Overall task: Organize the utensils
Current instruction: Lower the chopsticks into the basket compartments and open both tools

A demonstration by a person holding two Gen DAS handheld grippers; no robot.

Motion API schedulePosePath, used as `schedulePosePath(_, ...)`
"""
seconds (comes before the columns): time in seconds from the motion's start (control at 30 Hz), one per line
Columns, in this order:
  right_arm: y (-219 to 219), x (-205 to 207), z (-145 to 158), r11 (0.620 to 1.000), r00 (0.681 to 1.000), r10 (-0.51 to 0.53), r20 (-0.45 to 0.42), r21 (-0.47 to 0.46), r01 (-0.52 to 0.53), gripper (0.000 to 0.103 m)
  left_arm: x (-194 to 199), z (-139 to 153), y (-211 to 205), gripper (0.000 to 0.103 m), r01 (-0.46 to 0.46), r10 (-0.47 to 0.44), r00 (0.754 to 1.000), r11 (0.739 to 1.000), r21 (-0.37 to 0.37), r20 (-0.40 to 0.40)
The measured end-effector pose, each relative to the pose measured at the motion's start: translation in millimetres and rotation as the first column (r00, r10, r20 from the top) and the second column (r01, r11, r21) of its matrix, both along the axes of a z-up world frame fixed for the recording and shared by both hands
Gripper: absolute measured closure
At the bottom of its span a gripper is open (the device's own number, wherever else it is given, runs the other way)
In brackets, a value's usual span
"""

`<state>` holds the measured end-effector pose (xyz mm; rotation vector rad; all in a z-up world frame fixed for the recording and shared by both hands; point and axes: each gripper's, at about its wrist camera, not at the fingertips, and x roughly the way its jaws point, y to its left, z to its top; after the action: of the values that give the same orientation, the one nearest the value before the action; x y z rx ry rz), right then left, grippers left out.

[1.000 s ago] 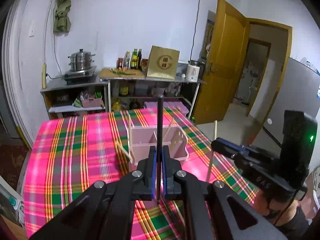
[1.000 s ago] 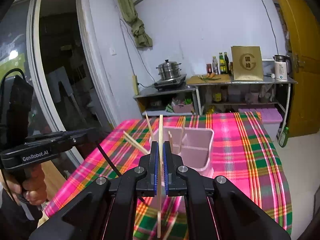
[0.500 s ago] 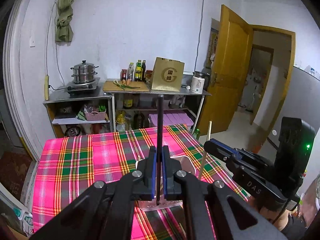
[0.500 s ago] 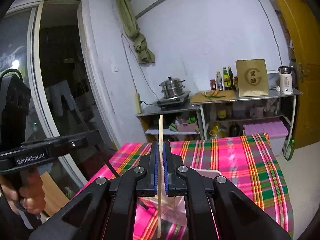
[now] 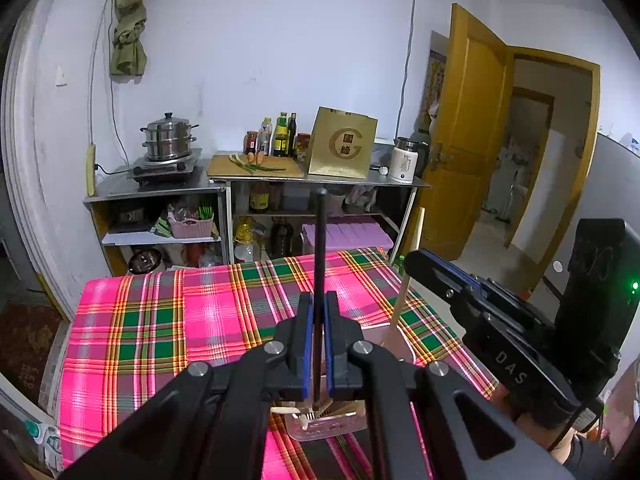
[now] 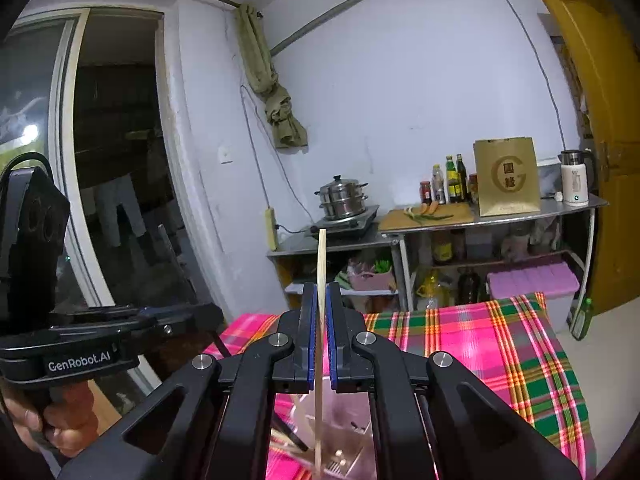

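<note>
My left gripper (image 5: 318, 308) is shut on a black chopstick (image 5: 319, 240) held upright, its lower end over the pink utensil holder (image 5: 332, 424). My right gripper (image 6: 319, 300) is shut on a light wooden chopstick (image 6: 320, 256), also upright, its lower end reaching into the holder (image 6: 340, 412). The holder stands on the plaid tablecloth (image 5: 160, 320), mostly hidden behind the fingers, with several wooden sticks in it. The right gripper and its wooden chopstick also show in the left wrist view (image 5: 412, 248). The left gripper body shows in the right wrist view (image 6: 80, 356).
Metal shelves (image 5: 256, 184) stand against the far wall with a steamer pot (image 5: 168, 140), bottles, a gold box (image 5: 342, 148) and a kettle. An open wooden door (image 5: 468, 132) is at the right. A window (image 6: 112, 160) lies left of the table.
Both grippers have moved toward and over the holder, tilting up, so the holder has slid down the views under the fingers. Both chopsticks stay gripped.
</note>
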<state>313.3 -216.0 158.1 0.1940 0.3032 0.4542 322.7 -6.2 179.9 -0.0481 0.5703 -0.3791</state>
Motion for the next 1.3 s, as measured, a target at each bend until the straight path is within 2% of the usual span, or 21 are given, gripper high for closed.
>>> schedulePosePath(0.33,9,3,-20,0.999,0.999,-0.008,0.036,-0.039,0.009,0.099,15,-26,-4,0.098,-0.001,0.002,0.999,1.000,0.007,-0.038)
schedulePosePath(0.63,8,-1,-17,0.998,0.996,-0.034,0.081,-0.042,0.037,0.099,22,-36,-6,0.098,-0.002,0.003,0.998,1.000,0.011,-0.058)
schedulePosePath(1.03,9,-3,-51,0.996,0.999,-0.038,0.000,-0.083,0.038,0.099,21,-55,-11,0.098,0.012,-0.009,0.996,1.000,0.028,-0.091)
schedulePosePath(1.3,4,-16,-42,0.989,0.998,-0.058,-0.028,-0.138,0.053,0.098,14,-70,-12,0.098,0.002,0.004,0.993,0.998,0.055,-0.119)
